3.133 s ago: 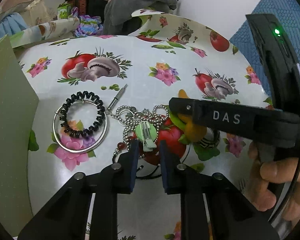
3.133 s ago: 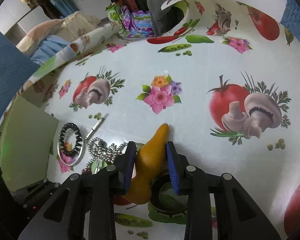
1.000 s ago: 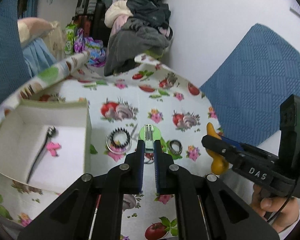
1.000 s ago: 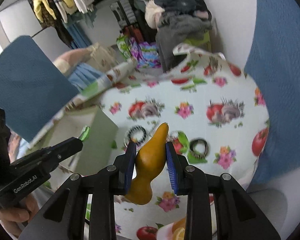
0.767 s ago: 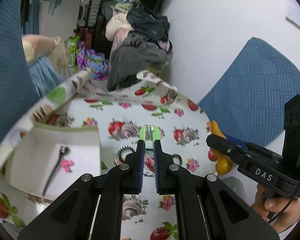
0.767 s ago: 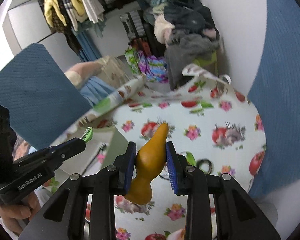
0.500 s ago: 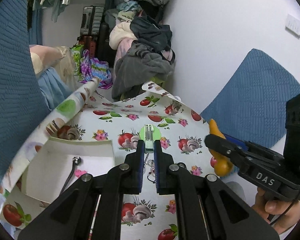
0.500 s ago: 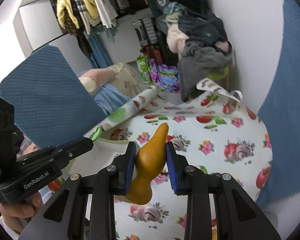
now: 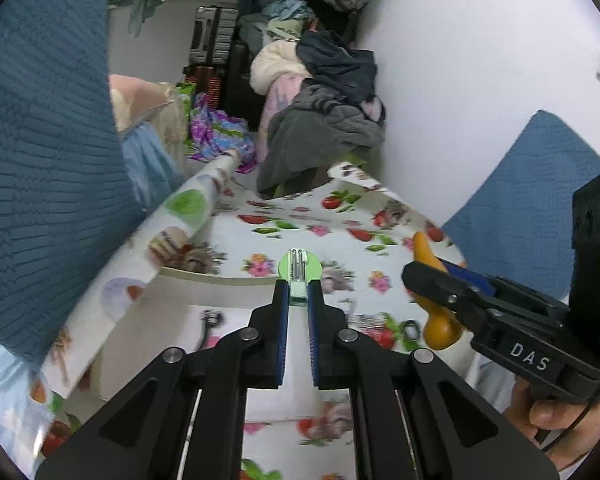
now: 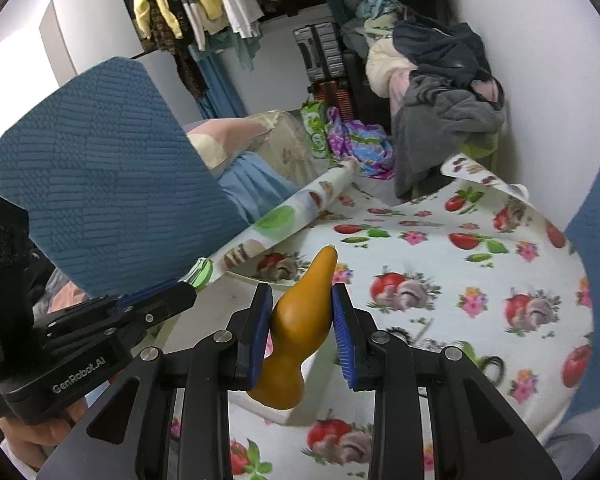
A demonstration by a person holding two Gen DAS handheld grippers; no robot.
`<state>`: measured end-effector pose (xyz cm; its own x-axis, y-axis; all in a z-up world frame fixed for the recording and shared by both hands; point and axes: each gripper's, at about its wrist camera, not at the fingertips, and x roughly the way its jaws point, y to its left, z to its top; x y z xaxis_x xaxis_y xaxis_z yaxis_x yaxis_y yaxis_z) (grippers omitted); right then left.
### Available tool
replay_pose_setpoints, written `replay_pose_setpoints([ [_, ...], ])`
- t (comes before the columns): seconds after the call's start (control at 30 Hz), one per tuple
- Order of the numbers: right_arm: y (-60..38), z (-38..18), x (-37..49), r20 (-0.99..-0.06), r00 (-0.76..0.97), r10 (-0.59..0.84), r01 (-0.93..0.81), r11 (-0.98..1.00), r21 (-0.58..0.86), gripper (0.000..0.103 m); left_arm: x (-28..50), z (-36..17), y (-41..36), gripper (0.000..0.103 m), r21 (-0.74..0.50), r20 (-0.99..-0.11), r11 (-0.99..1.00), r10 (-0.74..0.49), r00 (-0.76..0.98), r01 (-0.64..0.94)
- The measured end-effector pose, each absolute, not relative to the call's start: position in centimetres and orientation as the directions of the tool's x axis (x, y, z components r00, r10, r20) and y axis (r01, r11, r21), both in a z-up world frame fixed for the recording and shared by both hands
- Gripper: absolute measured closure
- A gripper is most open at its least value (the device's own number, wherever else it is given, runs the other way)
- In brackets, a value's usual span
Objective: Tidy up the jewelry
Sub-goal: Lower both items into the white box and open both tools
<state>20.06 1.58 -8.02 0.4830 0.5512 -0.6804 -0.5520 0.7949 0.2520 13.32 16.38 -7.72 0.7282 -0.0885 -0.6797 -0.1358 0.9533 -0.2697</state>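
My left gripper (image 9: pixel 298 300) is shut on a small green hair clip (image 9: pixel 299 268), held high above the table over the far wall of a white open box (image 9: pixel 220 280). A dark hairpin with a pink piece (image 9: pixel 208 322) lies inside the box. My right gripper (image 10: pixel 300 308) is shut on a mustard-yellow gourd-shaped piece (image 10: pixel 300 320), also raised, near the box's corner (image 10: pixel 244 276). In the left wrist view the right gripper (image 9: pixel 428 284) shows with the yellow piece (image 9: pixel 440 324). The left gripper (image 10: pixel 188 288) appears in the right wrist view. A dark ring band (image 10: pixel 490 364) lies on the tablecloth.
A round table with a tomato-and-mushroom cloth (image 10: pixel 480 280) holds everything. Blue chair backs stand at left (image 10: pixel 108 168) and right (image 9: pixel 532 200). A pile of clothes (image 9: pixel 324 112) and suitcases sit beyond the table. A hand (image 9: pixel 552 420) grips the right tool.
Both grippers have risen and drawn back from the table, carrying the clip and the yellow piece leftward toward the white box, which now sits under them.
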Motion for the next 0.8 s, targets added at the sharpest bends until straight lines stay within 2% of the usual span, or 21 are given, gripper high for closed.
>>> replay_pose_setpoints([
  [0.33, 7.3, -14.8, 19.9, -0.778, 0.372, 0.506, -0.589, 0.777, 0.223, 0.075, 13.0, -14.0, 20.9, 0.094, -0.291, -0.752, 0.934, -0.088, 0.653, -0.209],
  [0.8, 11.5, -21.0, 19.5, -0.853, 0.286, 0.436, -0.623, 0.761, 0.18, 0.075, 12.6, -20.0, 24.0, 0.094, -0.292, -0.827, 0.915, -0.096, 0.554, -0.278],
])
